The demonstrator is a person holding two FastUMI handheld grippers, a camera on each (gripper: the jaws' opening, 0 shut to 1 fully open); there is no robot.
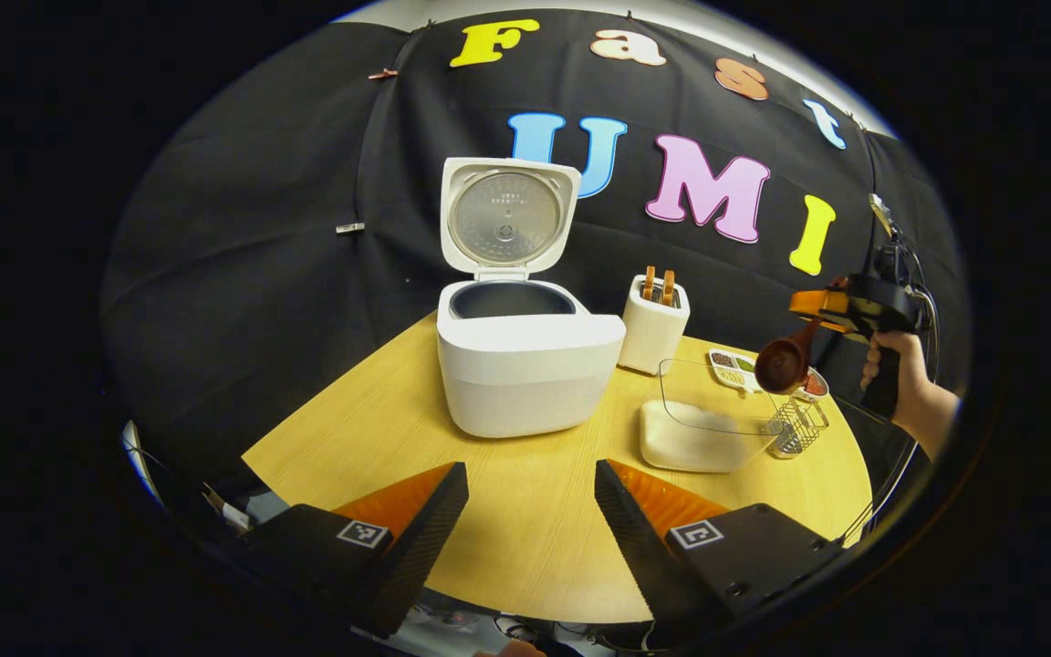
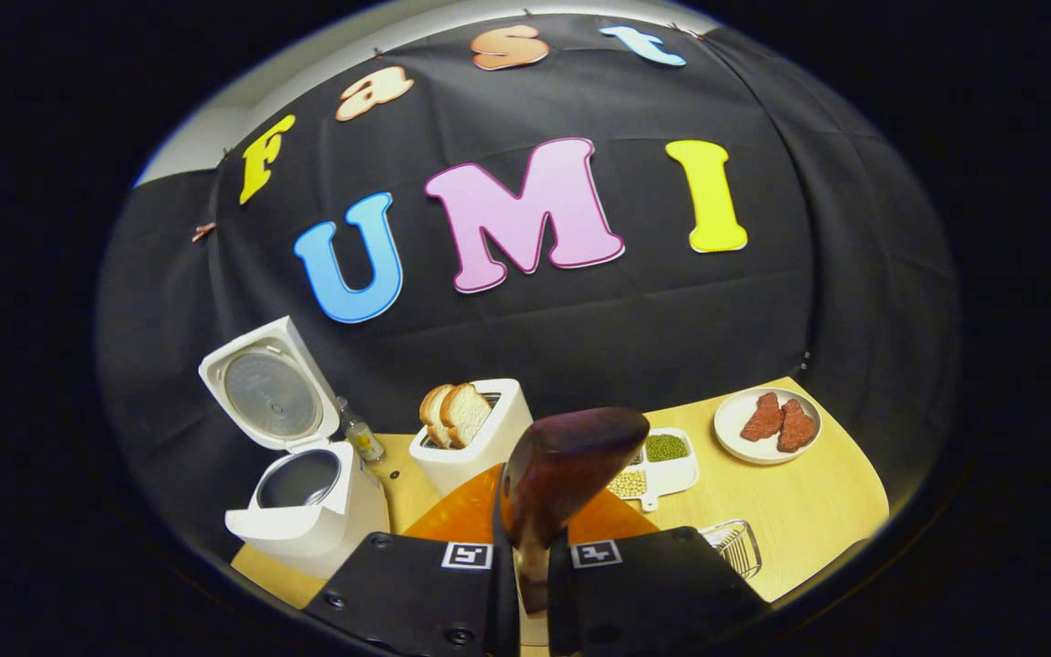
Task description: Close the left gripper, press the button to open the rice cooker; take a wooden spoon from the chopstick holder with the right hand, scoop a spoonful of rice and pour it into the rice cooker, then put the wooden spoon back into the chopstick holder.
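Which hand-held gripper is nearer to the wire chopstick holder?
The right hand-held gripper: it hangs just above the chopstick holder, shut on the wooden spoon. The left hand-held gripper is open at the table's near edge, farther away.

One rice cooker on the counter, lid up. One white toaster, and that's two slices of bread standing in it. One wooden spoon. One wire chopstick holder. One clear container of rice. One divided tray, with at least two fillings to count, one green, one pale. One small bottle beside the cooker. One round plate, two reddish pieces on it. Two tools in all: left, right.
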